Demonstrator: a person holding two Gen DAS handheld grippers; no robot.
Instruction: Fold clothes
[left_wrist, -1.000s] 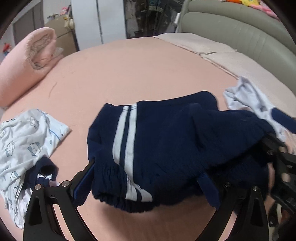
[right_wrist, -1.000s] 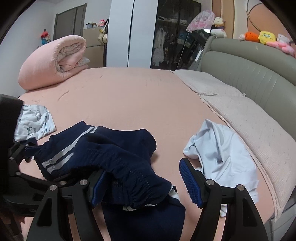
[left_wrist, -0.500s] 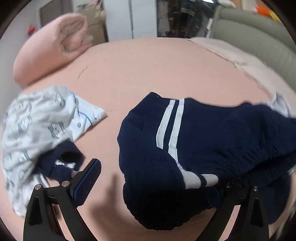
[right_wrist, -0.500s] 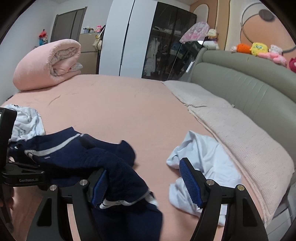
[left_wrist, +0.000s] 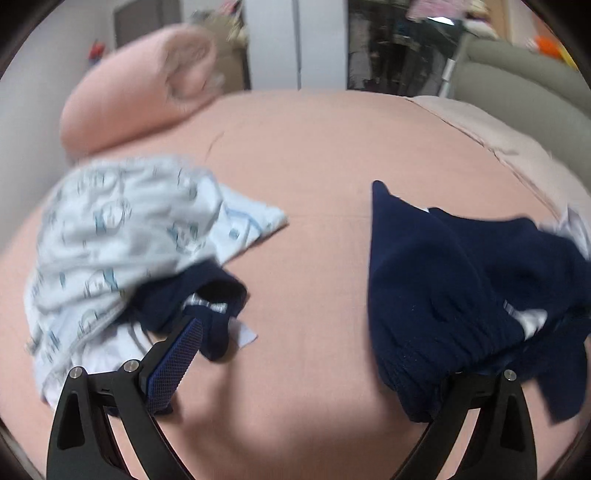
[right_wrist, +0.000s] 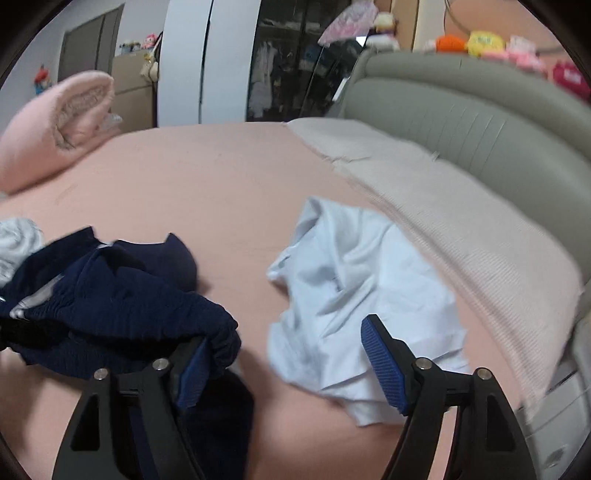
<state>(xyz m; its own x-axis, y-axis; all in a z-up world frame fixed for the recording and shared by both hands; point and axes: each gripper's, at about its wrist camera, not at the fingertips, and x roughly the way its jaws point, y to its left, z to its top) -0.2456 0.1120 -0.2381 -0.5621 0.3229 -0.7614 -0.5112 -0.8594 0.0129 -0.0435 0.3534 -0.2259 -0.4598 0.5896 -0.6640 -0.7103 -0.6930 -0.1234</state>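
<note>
Lying nearest: navy shorts (right_wrist: 122, 295), crumpled knit with a gathered waistband, draped over the inner fingers of left gripper (left_wrist: 317, 354) and right gripper (right_wrist: 284, 358); both jaws released, gripping nothing. Beyond, on the pink bed (right_wrist: 221, 192): wrinkled white shirt (right_wrist: 354, 280), printed pyjamas (left_wrist: 122, 236), rolled pink blanket (right_wrist: 59, 129).

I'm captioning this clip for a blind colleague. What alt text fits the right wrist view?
An open right claw hovers over a pink bed sheet, its left finger under crumpled navy white-striped shorts and a rumpled pale blue shirt beyond its right finger.
</note>
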